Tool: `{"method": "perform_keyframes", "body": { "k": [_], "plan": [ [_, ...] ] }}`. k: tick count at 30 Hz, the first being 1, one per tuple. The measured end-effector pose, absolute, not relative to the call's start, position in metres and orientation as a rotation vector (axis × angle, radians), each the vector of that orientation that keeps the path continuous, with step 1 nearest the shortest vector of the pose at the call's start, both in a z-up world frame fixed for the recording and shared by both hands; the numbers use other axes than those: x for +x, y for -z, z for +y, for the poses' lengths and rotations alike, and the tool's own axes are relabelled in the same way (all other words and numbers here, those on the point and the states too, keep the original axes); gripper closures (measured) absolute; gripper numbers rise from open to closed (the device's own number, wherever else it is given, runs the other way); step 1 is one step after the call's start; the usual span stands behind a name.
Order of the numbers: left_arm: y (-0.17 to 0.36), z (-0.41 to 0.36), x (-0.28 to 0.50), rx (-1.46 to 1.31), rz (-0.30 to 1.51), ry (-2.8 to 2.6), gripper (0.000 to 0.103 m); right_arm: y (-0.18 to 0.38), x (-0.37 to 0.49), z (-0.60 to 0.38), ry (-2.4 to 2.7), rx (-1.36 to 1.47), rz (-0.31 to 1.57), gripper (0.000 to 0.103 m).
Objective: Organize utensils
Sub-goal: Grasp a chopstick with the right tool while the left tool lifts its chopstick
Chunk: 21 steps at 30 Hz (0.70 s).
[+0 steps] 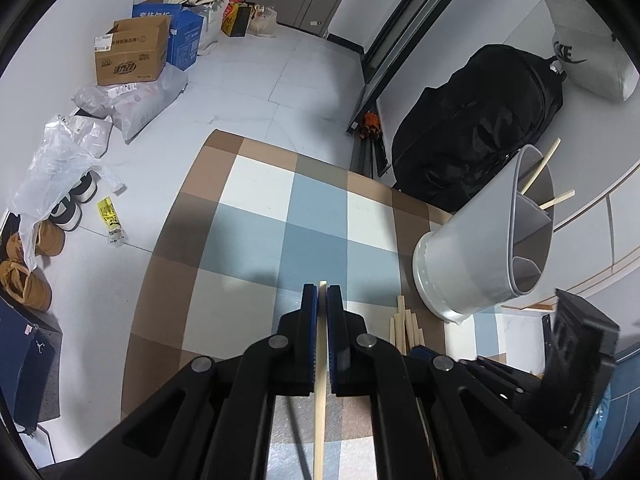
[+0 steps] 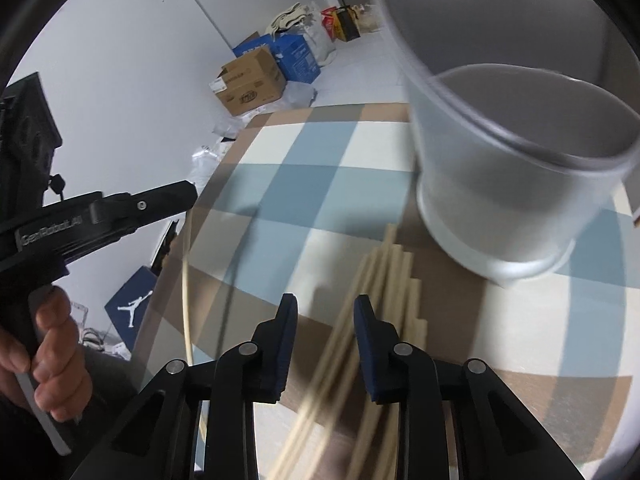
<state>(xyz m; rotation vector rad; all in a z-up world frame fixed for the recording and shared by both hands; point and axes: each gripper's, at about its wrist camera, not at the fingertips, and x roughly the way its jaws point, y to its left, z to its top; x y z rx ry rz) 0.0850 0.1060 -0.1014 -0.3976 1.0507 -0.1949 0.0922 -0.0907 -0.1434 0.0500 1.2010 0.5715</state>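
From my left camera I see the checkered bench (image 1: 256, 216), the grey holder (image 1: 484, 248) near its right edge, two sticks inside, and my left hand-held gripper (image 1: 322, 292) clamped on one chopstick (image 1: 320, 400). Only the right camera shows my right hand-held gripper (image 2: 326, 304) part-open astride the chopstick pile (image 2: 384, 280); whether it grips I cannot tell.

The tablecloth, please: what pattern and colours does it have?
Tablecloth: blue, white and brown checks, clearest in left wrist view.

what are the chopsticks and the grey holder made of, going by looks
Chopsticks: pale, matte sticks with squared ends, probably bamboo or light wood; the left gripper is shut on one. Holder: smooth matte grey walls with thin moulded dividers and a lighter base ring, most likely plastic, though a coated material can't be ruled out.
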Motion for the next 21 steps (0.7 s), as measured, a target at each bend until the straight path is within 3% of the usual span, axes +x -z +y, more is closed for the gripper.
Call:
{"method": "perform_keyframes", "body": {
  "k": [21],
  "plan": [
    [0.097,0.120,0.080,-0.429,1.032,0.211,0.102,0.158,0.105,-0.084,-0.473,0.010,1.237,0.079]
  ]
}}
